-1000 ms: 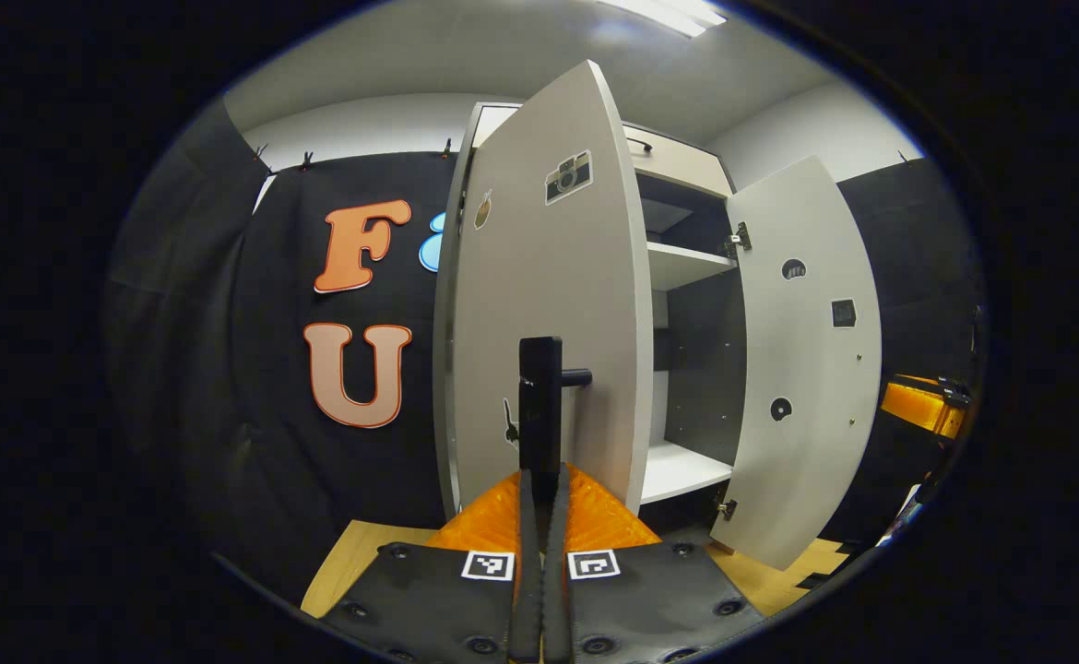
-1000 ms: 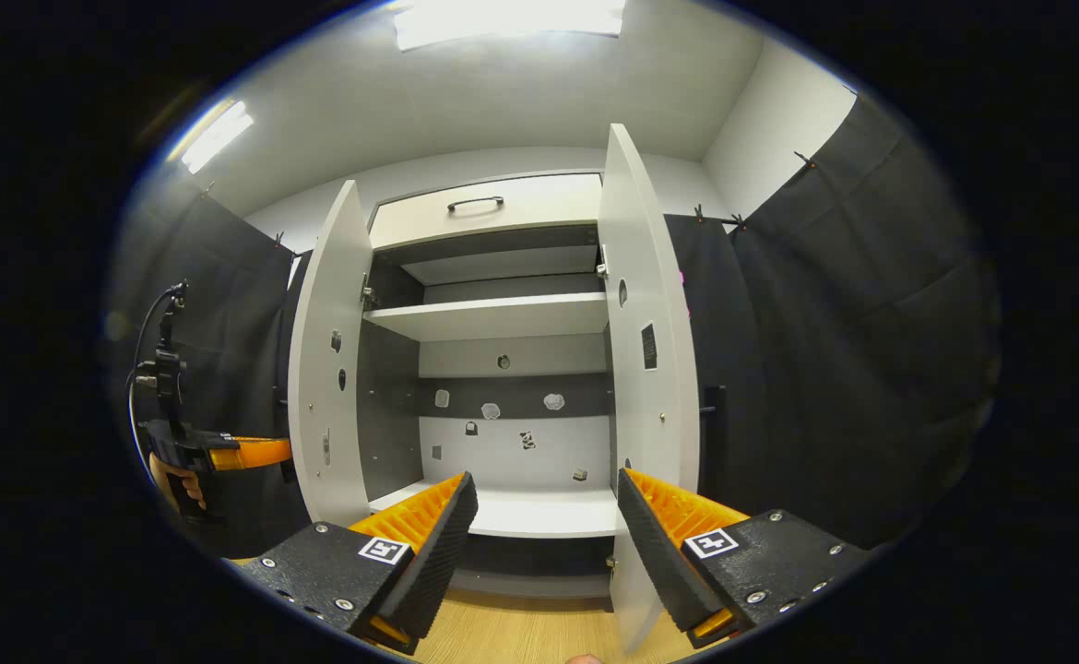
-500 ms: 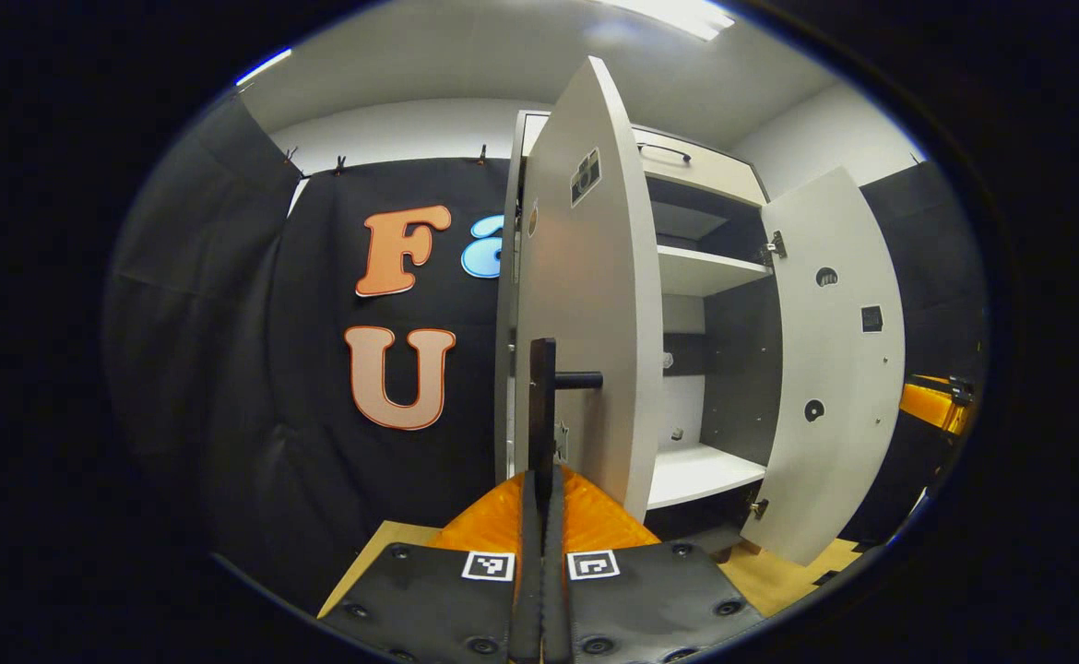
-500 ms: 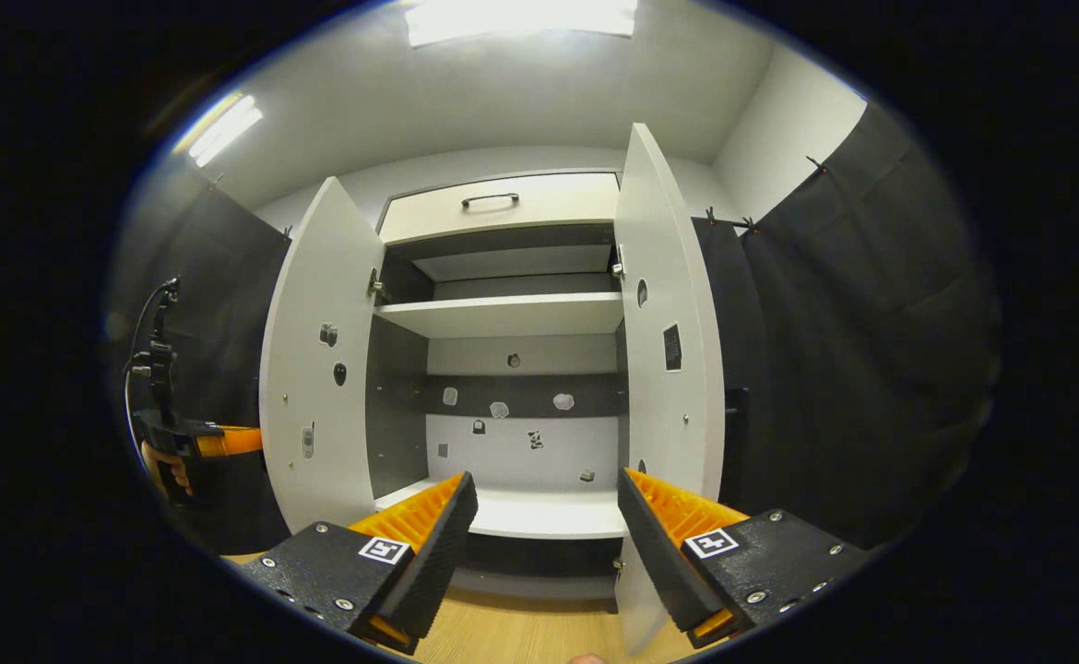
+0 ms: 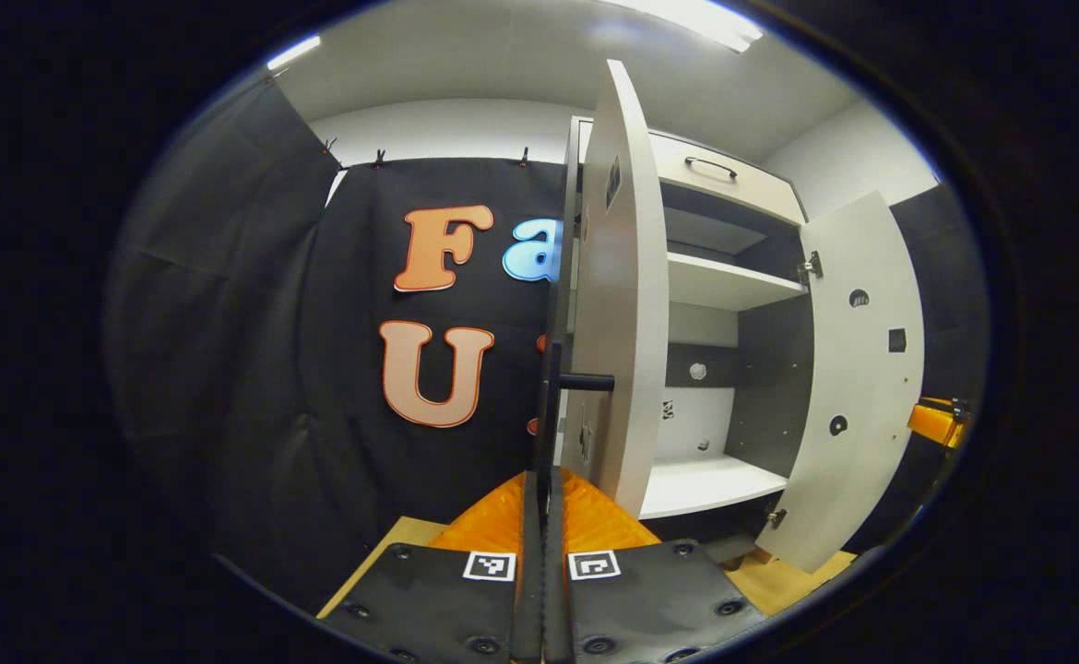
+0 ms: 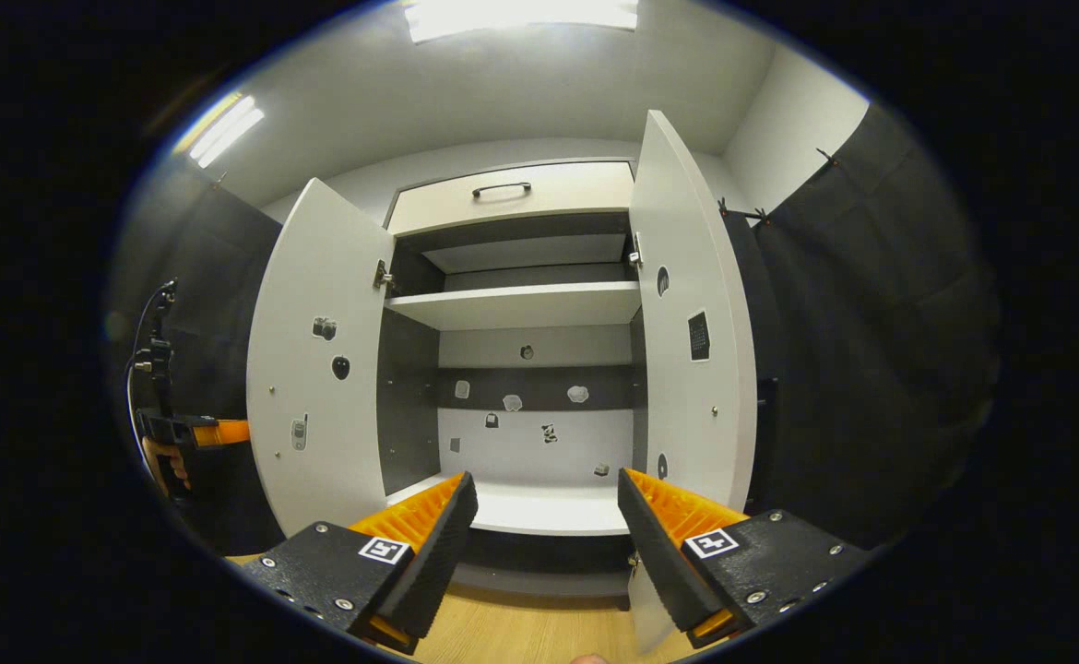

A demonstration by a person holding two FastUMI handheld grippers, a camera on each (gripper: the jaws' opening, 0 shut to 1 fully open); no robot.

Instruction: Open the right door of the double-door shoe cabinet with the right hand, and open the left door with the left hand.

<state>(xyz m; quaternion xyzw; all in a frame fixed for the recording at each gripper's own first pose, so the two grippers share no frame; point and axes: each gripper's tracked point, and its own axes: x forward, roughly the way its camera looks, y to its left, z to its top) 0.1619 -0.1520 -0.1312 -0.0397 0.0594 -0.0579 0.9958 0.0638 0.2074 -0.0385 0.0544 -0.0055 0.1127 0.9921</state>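
**A:** Why is the left gripper sitting so tight against the left door?

**B:** Its fingers are pressed together on the door's dark bar handle, which rises straight ahead of the tips. Clamped like that, the hand can swing the panel on its hinges. The door stands edge-on just ahead and slightly right of the tool, which suggests it is near fully open.

**A:** And the right gripper?

**B:** Its fingers are spread wide apart, holding nothing. The right door stands open ahead and to the right of its tips, apart from them, so I judge that half of the job finished and the tool is simply parked facing the shoe cabinet.

**A:** What lies between its fingers?

**B:** The cabinet's open interior: a white shelf above, and the bottom board directly beyond the tips. Far off to its left, beside the left door's inner face, a hand grips the other tool.
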